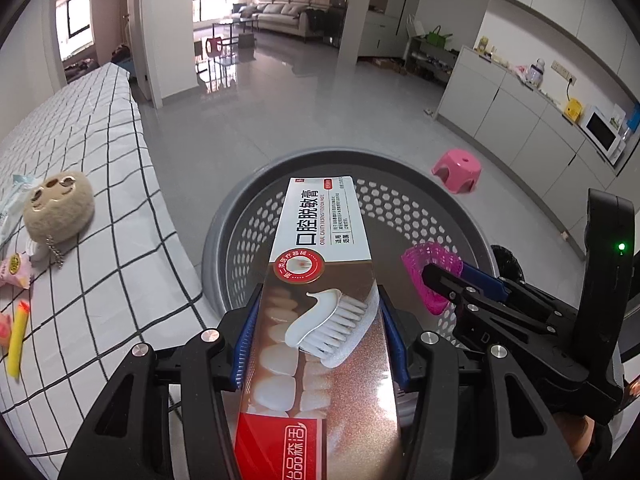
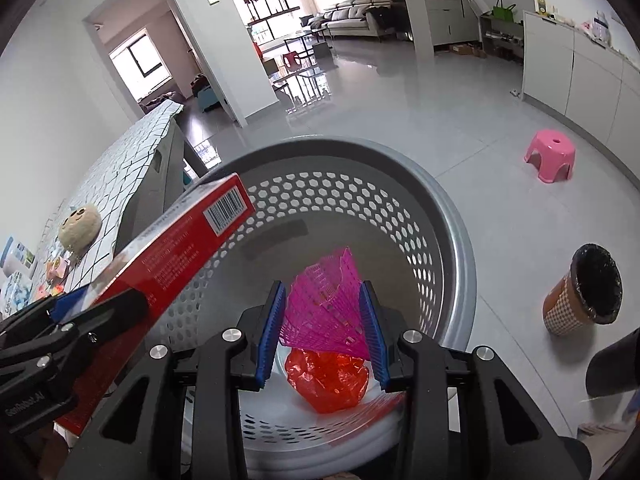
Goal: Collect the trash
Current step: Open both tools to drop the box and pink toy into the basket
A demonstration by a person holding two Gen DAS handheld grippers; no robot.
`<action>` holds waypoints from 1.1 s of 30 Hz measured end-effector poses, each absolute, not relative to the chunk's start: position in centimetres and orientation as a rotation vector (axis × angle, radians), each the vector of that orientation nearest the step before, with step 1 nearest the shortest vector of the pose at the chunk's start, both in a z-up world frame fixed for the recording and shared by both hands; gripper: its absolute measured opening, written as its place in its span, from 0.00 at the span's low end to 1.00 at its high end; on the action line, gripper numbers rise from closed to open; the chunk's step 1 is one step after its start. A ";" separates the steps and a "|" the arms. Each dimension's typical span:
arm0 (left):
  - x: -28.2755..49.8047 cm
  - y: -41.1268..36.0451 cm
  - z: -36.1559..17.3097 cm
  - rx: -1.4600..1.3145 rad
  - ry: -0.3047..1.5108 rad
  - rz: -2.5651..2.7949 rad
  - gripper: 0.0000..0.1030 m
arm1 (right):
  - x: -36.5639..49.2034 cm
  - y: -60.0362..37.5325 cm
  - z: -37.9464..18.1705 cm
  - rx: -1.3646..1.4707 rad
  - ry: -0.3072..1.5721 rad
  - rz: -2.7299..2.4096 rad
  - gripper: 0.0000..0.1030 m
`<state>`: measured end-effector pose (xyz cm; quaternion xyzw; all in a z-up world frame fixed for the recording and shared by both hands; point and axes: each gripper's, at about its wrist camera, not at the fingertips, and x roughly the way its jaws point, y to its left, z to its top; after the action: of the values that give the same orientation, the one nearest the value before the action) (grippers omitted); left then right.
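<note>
Grey perforated plastic forms the round basket (image 2: 452,248) on the glossy tiled floor (image 1: 320,112), its rim just beside the checked tablecloth (image 1: 100,152) at nine o'clock. Over its mouth the left gripper (image 1: 316,336) is clamped on a long cardboard toothpaste box (image 1: 320,280), and the right gripper (image 2: 324,332) is clamped on pink plastic mesh (image 2: 324,296). Crumpled red wrap (image 2: 328,376) lies inside the basket. A plush toy (image 1: 58,208) and a yellow foam dart (image 1: 18,336) rest on the cloth. A pink stool (image 2: 550,156) stands at two o'clock, a bag-lined bin (image 2: 584,292) at three.
</note>
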<state>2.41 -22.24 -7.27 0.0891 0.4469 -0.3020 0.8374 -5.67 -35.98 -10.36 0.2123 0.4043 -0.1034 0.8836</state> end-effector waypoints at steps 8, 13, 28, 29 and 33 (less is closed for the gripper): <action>2.6 -22.1 -7.5 0.189 0.950 -0.617 0.64 | -5.8 -36.4 -10.3 0.443 0.823 -0.224 0.42; 2.5 -21.8 -7.1 0.180 0.942 -0.608 0.66 | -6.2 -36.5 -10.0 0.443 0.816 -0.231 0.45; 2.1 -19.8 -6.3 0.145 0.927 -0.579 0.67 | -7.5 -35.4 -8.7 0.423 0.800 -0.230 0.54; 1.9 -19.5 -6.2 0.144 0.921 -0.573 0.67 | -7.6 -35.3 -8.6 0.421 0.798 -0.230 0.54; 1.6 -18.6 -5.5 0.141 0.892 -0.546 0.67 | -7.9 -34.7 -8.0 0.411 0.786 -0.226 0.56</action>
<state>1.63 -18.61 -5.52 0.0673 0.4254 -0.2604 0.8641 -7.86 -34.74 -8.01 0.1983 0.3796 -0.1091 0.8970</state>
